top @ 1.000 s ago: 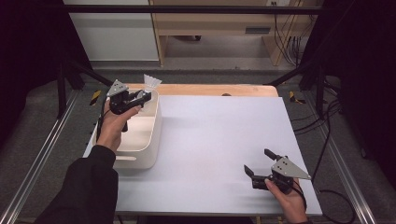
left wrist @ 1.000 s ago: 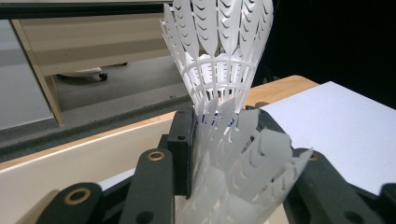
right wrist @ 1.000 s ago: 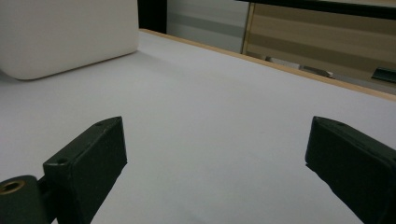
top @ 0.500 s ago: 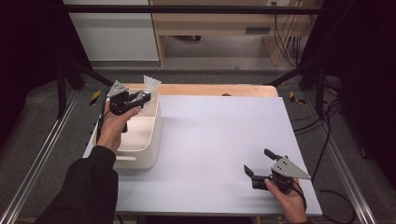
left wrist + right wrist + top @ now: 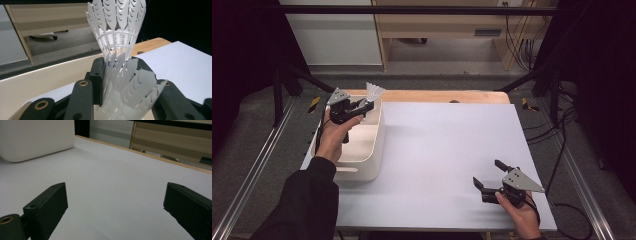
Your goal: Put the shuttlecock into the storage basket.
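The left tool [image 5: 362, 106] pinches white shuttlecocks [image 5: 117, 32] above the far end of the cream bin [image 5: 371, 150], probably lifting them clear. The right tool [image 5: 493, 177] rests spread on the bare desk [image 5: 442, 145], seemingly waiting.

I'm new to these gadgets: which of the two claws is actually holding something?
The left gripper, over the white bin: its jaws pinch white shuttlecocks. The right gripper gapes, holding nothing.
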Demonstrator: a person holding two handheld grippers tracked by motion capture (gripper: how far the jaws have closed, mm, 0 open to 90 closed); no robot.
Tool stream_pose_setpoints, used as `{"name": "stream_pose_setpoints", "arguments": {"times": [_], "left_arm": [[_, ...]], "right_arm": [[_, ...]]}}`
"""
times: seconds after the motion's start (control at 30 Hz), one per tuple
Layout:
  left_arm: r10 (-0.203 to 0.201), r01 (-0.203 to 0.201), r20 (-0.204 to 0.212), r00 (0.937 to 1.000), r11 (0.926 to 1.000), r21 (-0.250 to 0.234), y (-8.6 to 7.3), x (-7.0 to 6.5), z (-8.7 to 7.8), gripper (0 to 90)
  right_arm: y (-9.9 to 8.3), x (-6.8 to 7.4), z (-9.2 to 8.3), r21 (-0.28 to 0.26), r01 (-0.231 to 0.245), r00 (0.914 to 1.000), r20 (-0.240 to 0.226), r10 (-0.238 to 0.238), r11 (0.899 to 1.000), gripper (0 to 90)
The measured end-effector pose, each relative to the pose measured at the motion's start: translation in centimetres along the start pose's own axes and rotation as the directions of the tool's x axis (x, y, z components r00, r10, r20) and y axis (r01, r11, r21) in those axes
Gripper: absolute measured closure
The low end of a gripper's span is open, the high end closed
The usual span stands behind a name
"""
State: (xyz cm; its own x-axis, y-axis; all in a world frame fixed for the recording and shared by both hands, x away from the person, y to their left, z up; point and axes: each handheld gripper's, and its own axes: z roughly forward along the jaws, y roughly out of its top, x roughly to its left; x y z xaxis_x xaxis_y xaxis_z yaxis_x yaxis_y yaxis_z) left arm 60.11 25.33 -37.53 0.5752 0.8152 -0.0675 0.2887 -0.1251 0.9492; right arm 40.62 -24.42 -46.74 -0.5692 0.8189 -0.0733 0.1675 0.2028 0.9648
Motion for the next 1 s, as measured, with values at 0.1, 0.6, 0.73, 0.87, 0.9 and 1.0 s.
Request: {"name": "stream_pose_setpoints", "arguments": {"times": [0.1, 0.6, 0.73, 0.87, 0.9, 1.0], "left_arm": [[0.002, -0.002, 0.000, 1.0000, 1.0000, 0.002, -0.09, 0.04, 0.00, 64.4], [0.016, -0.016, 0.004, 0.9999, 0.9998, 0.012, -0.21, -0.05, 0.15, 64.4], [0.023, -0.023, 0.003, 0.9997, 0.9996, 0.018, -0.25, -0.05, 0.17, 64.4], [0.025, -0.025, 0.007, 0.9997, 0.9995, 0.020, -0.29, -0.09, 0.22, 64.3], [0.025, -0.026, 0.006, 0.9997, 0.9995, 0.021, -0.30, -0.09, 0.23, 64.4], [0.023, -0.023, 0.006, 0.9997, 0.9994, 0.028, -0.37, -0.09, 0.27, 64.4]], "right_arm": [[0.00, 0.01, 0.01, 0.000, 0.000, 1.0000, 0.000, 0.000, 1.000, 5.4], [-0.01, 0.00, 0.01, 0.001, -0.001, 1.0000, 0.000, 0.001, 1.000, 5.4], [-0.01, 0.00, 0.01, 0.001, -0.001, 1.0000, 0.001, 0.001, 1.000, 5.4], [-0.02, -0.01, 0.02, 0.001, -0.001, 1.0000, 0.000, 0.001, 1.000, 5.4], [-0.02, 0.00, 0.03, 0.002, -0.001, 1.0000, 0.000, 0.001, 1.000, 5.4], [-0.02, 0.00, 0.03, 0.002, -0.001, 1.0000, 0.000, 0.001, 1.000, 5.4]]}}
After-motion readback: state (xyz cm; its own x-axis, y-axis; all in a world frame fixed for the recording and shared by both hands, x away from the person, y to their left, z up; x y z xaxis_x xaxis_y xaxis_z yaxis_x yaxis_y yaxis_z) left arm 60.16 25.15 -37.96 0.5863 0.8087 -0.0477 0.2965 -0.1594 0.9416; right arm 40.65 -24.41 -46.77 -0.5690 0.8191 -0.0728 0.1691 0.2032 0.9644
